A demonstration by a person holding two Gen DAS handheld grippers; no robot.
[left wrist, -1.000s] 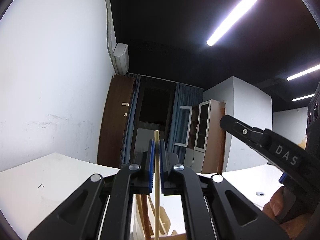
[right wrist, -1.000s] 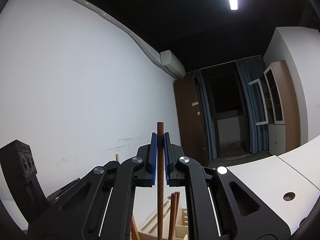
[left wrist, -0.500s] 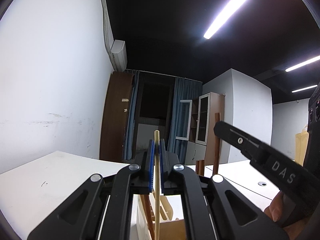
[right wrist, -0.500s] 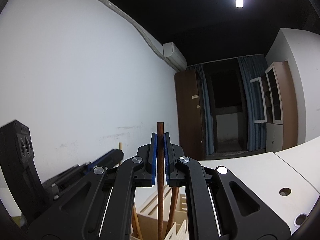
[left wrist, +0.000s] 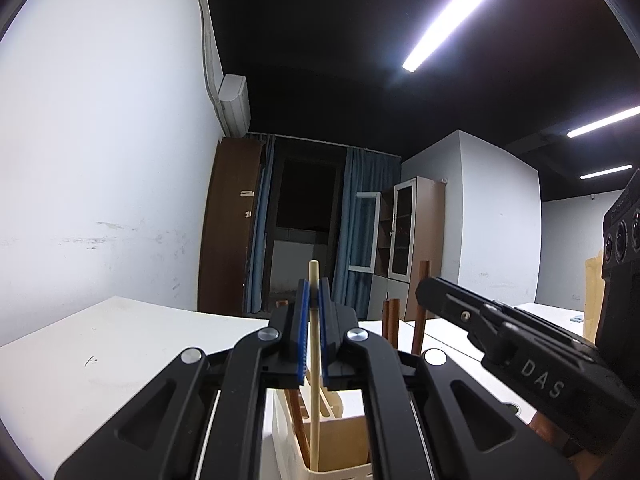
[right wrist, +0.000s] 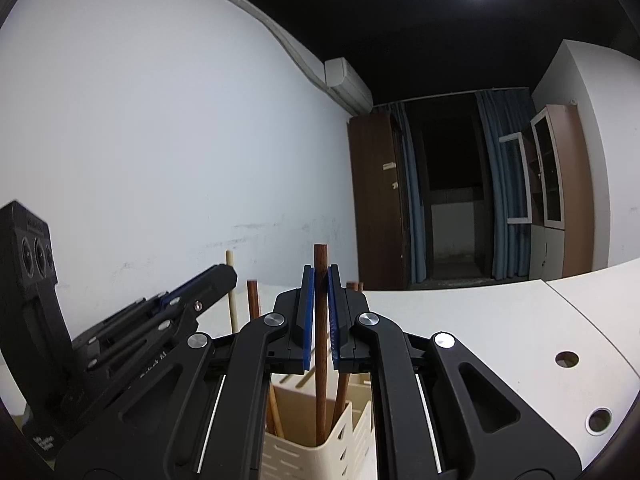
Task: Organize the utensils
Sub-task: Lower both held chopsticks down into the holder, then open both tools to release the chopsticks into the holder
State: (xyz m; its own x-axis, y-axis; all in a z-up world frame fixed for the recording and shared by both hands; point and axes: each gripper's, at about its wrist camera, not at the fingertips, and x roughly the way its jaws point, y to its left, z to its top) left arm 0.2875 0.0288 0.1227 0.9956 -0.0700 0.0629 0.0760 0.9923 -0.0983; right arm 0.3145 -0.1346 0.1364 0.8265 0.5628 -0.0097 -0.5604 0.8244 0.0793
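A pale chopstick [left wrist: 315, 344] is pinched upright by the left gripper [left wrist: 314, 312]; a dark chopstick [right wrist: 320, 320] is likewise clamped by the right gripper [right wrist: 319, 312]; both long axes run vertically, with the cream holder [right wrist: 344, 432] directly at six o'clock beneath each tip.

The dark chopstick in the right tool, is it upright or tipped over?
Upright. The dark chopstick stands vertical between the right tool's blue pads, its lower end down inside the cream utensil holder.

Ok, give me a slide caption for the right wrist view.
Right gripper shut on a dark chopstick standing in the cream holder, left gripper alongside.
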